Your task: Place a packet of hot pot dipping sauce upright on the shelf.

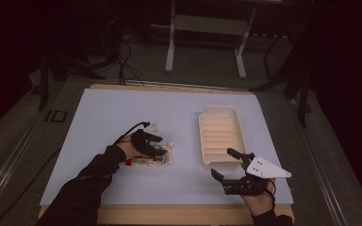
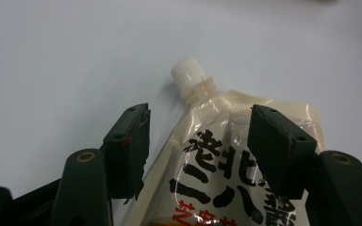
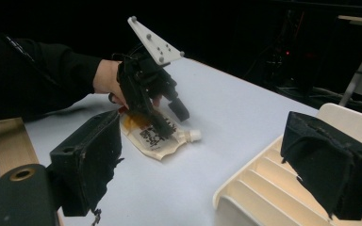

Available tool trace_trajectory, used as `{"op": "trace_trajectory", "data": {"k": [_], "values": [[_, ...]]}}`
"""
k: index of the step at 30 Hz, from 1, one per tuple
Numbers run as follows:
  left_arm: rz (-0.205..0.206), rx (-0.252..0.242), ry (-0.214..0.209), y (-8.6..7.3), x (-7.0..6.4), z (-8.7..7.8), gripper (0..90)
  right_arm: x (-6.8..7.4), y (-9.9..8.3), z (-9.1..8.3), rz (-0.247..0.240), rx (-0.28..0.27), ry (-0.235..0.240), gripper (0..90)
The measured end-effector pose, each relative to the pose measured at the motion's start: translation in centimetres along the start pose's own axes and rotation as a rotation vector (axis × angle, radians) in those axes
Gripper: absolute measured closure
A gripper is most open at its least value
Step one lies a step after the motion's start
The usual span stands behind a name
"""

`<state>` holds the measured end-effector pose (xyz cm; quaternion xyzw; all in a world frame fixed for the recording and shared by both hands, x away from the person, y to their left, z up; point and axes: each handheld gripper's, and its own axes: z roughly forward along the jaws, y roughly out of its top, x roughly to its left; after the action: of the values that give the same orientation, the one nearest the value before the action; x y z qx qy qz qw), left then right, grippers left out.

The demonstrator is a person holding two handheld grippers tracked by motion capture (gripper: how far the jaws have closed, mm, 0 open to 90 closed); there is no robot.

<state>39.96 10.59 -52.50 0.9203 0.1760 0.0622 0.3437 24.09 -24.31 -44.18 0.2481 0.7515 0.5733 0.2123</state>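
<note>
The spouted pouch (image 2: 226,155) carries large black East Asian characters across its cream front, best seen in the left gripper view; two big ones sit in the upper row, with more below cut off by the picture's bottom edge. Beneath them runs smaller orange-red lettering, too cropped to read. On the floor beyond the table's left edge, a white mark (image 1: 55,116) reads roughly "ID".
</note>
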Motion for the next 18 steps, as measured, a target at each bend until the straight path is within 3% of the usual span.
{"op": "trace_trajectory", "data": {"k": [1,2,10,14,18], "values": [[0.000,0.000,0.000,0.0,0.0,0.0,39.9,0.0,0.0,0.0,0.002,-0.001,0.000,12.9],[0.007,0.034,-0.016,0.1,0.1,0.3,43.4,0.0,0.0,0.0,0.003,0.000,0.003,12.9],[-0.014,0.075,-0.040,0.5,0.3,0.6,48.3,0.0,0.0,0.1,0.000,0.008,0.007,13.0],[0.002,0.114,-0.033,1.0,0.1,0.6,51.2,0.0,0.0,0.1,-0.003,0.011,0.006,13.0],[0.030,0.149,-0.027,1.4,-0.3,0.6,62.2,0.1,-0.1,0.2,-0.002,0.016,0.008,13.2]]}}
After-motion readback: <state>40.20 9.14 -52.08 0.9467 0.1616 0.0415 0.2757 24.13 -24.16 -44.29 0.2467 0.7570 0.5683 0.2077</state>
